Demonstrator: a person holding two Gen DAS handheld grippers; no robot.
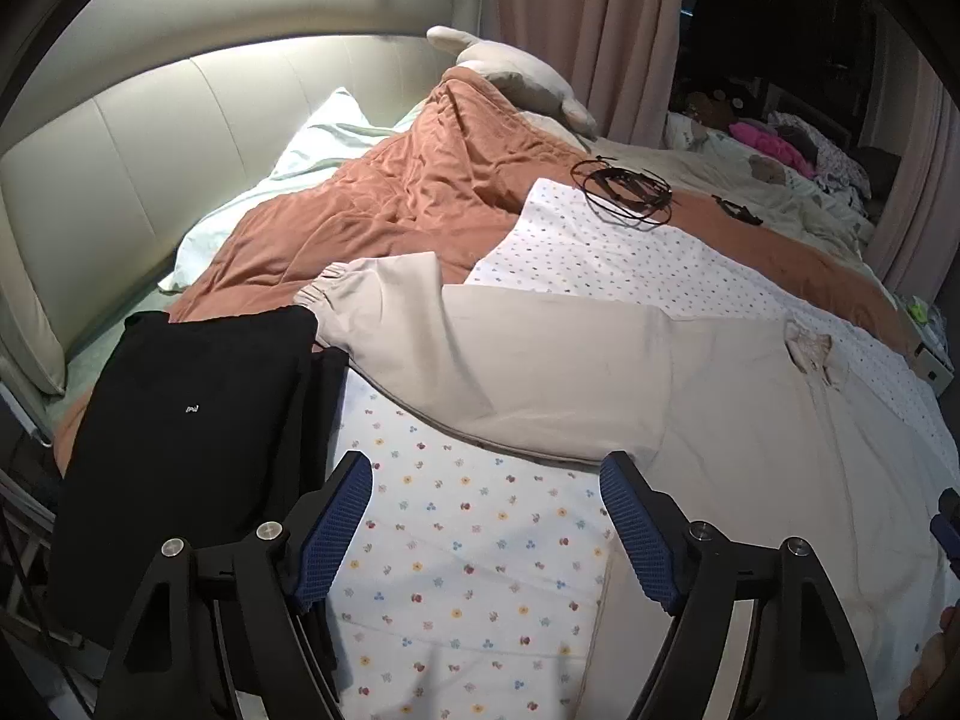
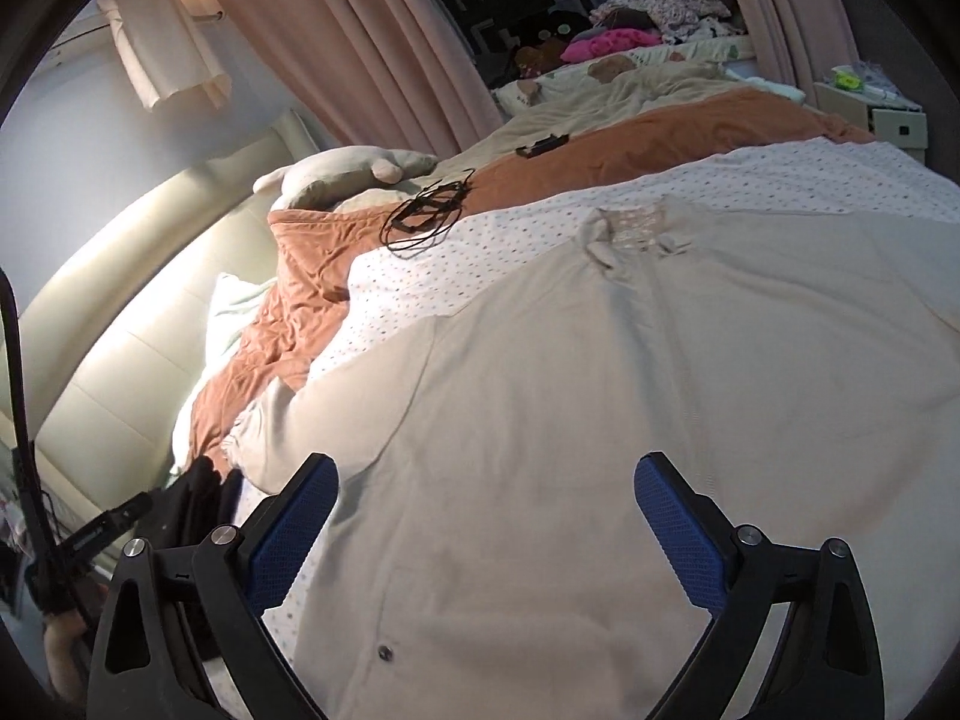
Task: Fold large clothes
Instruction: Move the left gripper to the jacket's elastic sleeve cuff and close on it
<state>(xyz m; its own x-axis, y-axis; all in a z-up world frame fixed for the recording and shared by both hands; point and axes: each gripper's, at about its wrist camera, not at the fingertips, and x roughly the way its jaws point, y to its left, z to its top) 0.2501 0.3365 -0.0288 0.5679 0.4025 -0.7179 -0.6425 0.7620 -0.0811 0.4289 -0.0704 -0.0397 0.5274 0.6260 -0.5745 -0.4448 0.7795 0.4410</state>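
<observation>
A large beige jacket (image 2: 600, 408) lies spread flat, front up, on a flower-print sheet (image 1: 468, 546). Its collar (image 2: 636, 228) points away from me. One sleeve (image 1: 480, 354) stretches left and ends in a gathered cuff (image 1: 324, 294). My left gripper (image 1: 486, 468) hovers over the sheet just below that sleeve, jaws apart and nothing between them. My right gripper (image 2: 486, 468) hangs above the jacket's lower front, wide open and empty. A snap button (image 2: 384, 651) shows near its left finger.
A folded black garment (image 1: 180, 444) lies left of the sleeve. An orange quilt (image 1: 384, 192), pillows and a padded headboard (image 1: 150, 138) lie beyond. A coil of black cable (image 1: 624, 186) rests on the sheet's far edge. Curtains (image 2: 360, 36) and a clothes pile stand behind.
</observation>
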